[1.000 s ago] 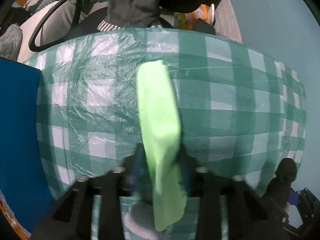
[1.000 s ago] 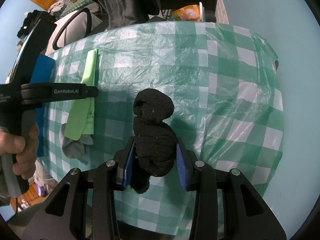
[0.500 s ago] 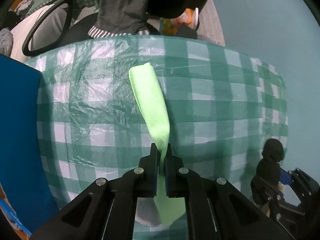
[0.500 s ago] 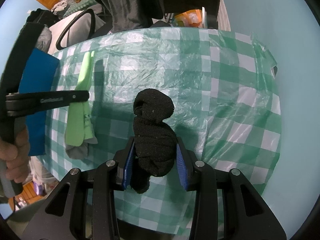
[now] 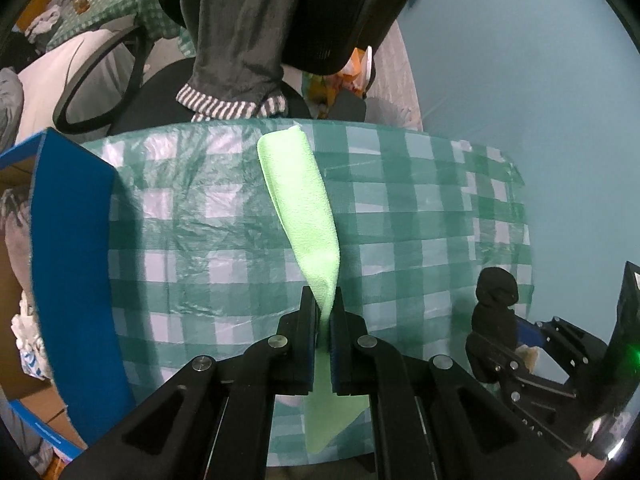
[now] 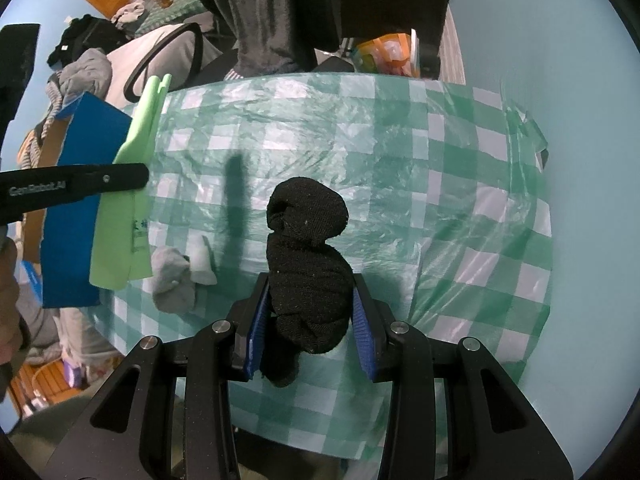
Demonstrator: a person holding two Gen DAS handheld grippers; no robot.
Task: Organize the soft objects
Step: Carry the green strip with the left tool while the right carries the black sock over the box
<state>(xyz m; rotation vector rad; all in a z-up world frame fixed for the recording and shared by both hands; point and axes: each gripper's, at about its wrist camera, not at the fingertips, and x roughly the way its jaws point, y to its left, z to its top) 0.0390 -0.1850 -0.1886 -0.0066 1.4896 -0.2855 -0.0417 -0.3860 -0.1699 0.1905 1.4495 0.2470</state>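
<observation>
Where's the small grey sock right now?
In the right wrist view, the small grey sock lies on the checked tablecloth, lower left, beside the hanging green cloth.

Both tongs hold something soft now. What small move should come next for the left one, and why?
Probably carry the green cloth sideways toward the blue box. The left tongs are shut on the cloth, which hangs clear of the checked table, and the open box stands right beside it. The right tongs hold a black sock.
</observation>
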